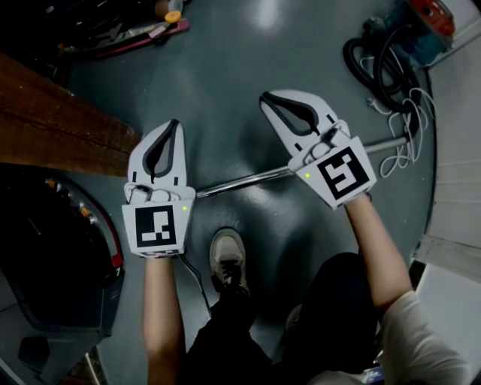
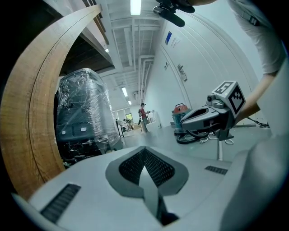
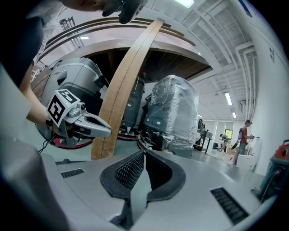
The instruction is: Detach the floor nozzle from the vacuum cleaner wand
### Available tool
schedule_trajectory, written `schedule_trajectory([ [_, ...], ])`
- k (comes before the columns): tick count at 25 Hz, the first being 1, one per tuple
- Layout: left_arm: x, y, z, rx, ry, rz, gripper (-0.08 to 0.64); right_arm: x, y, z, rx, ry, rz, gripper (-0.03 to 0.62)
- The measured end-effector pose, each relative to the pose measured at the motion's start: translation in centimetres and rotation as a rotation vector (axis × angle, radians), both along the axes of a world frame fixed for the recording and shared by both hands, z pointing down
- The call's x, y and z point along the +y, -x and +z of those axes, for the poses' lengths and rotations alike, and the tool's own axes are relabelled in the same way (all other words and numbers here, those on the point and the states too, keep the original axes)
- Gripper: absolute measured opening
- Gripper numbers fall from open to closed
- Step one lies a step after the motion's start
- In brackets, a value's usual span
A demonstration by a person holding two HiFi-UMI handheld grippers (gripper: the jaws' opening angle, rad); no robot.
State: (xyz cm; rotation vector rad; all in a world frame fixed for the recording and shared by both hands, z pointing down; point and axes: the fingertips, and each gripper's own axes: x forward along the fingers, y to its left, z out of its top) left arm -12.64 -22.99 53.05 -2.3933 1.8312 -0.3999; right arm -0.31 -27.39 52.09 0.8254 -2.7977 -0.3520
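A thin metal wand [image 1: 255, 179] lies across the dark grey floor, passing under both grippers. No floor nozzle shows; the wand's left end is hidden behind my left gripper. My left gripper [image 1: 175, 122] hovers above the floor, shut with nothing between its pads [image 2: 144, 149]. My right gripper [image 1: 264, 97] is held a little farther out over the wand, also shut and empty [image 3: 143, 153]. Each shows in the other's view: the right gripper [image 2: 212, 118], the left gripper [image 3: 79, 121]. The red-topped vacuum cleaner [image 1: 425, 16] stands at the far right with its black hose [image 1: 373, 62] coiled beside it.
A wooden beam [image 1: 60, 124] runs along the left, above a grey machine with a red stripe [image 1: 90, 256]. A white cable [image 1: 402, 154] loops near the wand's right end. The person's shoe [image 1: 228, 259] stands just below the wand. A plastic-wrapped machine [image 3: 174, 113] stands ahead, and a person [image 2: 143, 116] stands far off.
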Motion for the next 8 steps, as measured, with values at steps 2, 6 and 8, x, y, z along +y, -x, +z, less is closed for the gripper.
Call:
schedule_trajectory([
  [2, 0.04, -0.12, 0.08, -0.001, 0.001, 0.006, 0.0, 0.0, -0.01, 0.03, 0.004, -0.003, 0.0, 0.037],
  [6, 0.16, -0.3, 0.29, -0.009, 0.007, 0.015, 0.0, -0.04, -0.01, 0.17, 0.012, 0.0, 0.004, 0.037],
  [8, 0.19, -0.35, 0.34, -0.01, 0.01, 0.018, 0.0, 0.0, 0.03, 0.17, 0.015, -0.003, 0.002, 0.037],
])
